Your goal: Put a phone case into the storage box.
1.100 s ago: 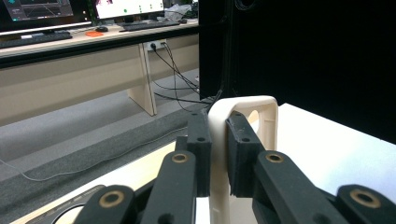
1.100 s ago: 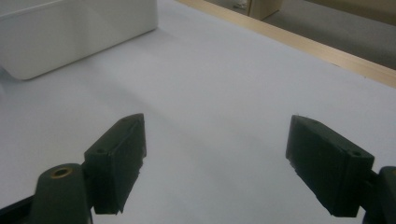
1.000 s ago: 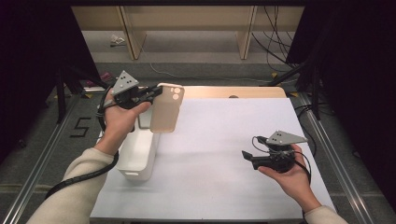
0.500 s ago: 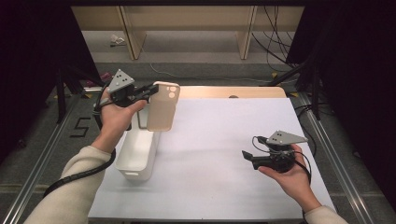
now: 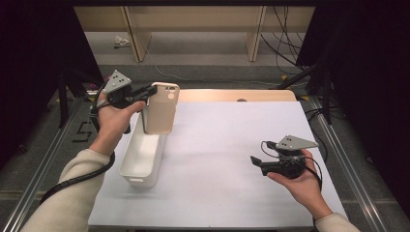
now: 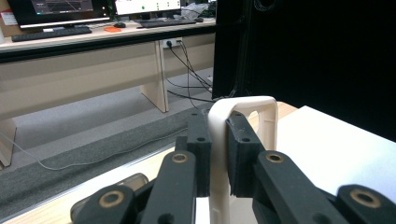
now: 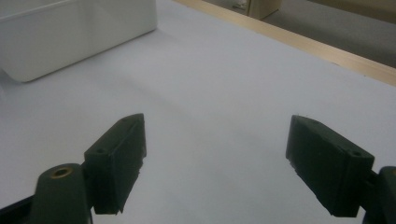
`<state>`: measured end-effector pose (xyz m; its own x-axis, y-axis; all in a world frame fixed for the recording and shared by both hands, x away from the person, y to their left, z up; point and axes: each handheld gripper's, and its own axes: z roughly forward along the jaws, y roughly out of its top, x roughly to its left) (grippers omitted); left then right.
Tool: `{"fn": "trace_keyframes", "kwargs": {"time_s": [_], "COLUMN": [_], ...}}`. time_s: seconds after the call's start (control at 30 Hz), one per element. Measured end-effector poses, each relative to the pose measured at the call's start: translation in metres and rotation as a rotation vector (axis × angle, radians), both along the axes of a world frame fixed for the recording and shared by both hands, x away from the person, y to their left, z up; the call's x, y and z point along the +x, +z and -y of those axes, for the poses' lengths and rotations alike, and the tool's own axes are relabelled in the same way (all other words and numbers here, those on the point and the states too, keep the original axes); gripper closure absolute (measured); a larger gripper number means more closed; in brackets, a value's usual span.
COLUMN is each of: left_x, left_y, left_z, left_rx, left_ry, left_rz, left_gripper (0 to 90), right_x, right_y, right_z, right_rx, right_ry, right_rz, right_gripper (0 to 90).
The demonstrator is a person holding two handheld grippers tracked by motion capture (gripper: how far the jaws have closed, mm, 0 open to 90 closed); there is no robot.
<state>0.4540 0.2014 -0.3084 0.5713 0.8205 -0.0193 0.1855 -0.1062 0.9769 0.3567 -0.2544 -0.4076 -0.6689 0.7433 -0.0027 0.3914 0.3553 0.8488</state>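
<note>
A person at a white-covered table [image 5: 227,159] holds a gripper in each hand. The left gripper [image 5: 145,94], at the far left of the table, is clamped on one long edge of a beige phone case [image 5: 161,108], near its top; in the left gripper view the two black pads [image 6: 240,149] pinch the thin rim of the case [image 6: 243,112]. The case hangs in the air, upright, above the far end of a white rectangular bin [image 5: 142,157]. Its long axis runs up and down, with the camera cutout at the top and its back facing the high view. It looks light and thin, probably a little flexible, and smooth enough to slip, so a firm pinch on the rim edge seems the sensible hold. The right gripper [image 5: 255,162] rests at the near right, its jaws spread wide and holding nothing.
</note>
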Motion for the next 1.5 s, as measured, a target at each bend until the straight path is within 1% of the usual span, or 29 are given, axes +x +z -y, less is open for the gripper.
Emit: {"fn": "trace_keyframes", "kwargs": {"time_s": [0.27, 0.63, 0.73, 0.93, 1.2, 1.43, 1.5], "left_x": [0.004, 0.009, 0.011, 0.014, 0.017, 0.023, 0.025], "left_y": [0.0, -0.004, -0.005, -0.008, -0.011, -0.016, -0.017], "left_z": [-0.006, -0.013, -0.015, -0.019, -0.024, -0.029, -0.031], "left_rx": [-0.007, -0.018, -0.02, -0.02, -0.033, -0.033, -0.036], "left_ry": [0.011, 0.028, 0.041, 0.058, 0.069, 0.084, 0.091], "left_rz": [0.006, 0.013, 0.017, 0.016, 0.019, 0.012, 0.008], "left_gripper": [81.3, 81.3, 81.3, 81.3, 81.3, 81.4, 81.4], "right_x": [0.0, 0.0, 0.0, 0.0, 0.0, 0.0, 0.001], "right_y": [0.0, 0.0, 0.0, 0.0, 0.0, -0.001, -0.001], "right_z": [0.0, 0.0, 0.001, 0.0, 0.001, 0.0, 0.0], "right_rx": [0.0, 0.003, 0.003, 0.005, 0.005, 0.006, -0.001], "right_ry": [0.0, -0.001, -0.001, -0.002, -0.001, -0.001, -0.001], "right_rz": [-0.002, -0.002, -0.005, -0.003, -0.005, -0.006, -0.006], "right_gripper": [21.2, 21.2, 21.3, 21.2, 21.4, 21.3, 21.3]}}
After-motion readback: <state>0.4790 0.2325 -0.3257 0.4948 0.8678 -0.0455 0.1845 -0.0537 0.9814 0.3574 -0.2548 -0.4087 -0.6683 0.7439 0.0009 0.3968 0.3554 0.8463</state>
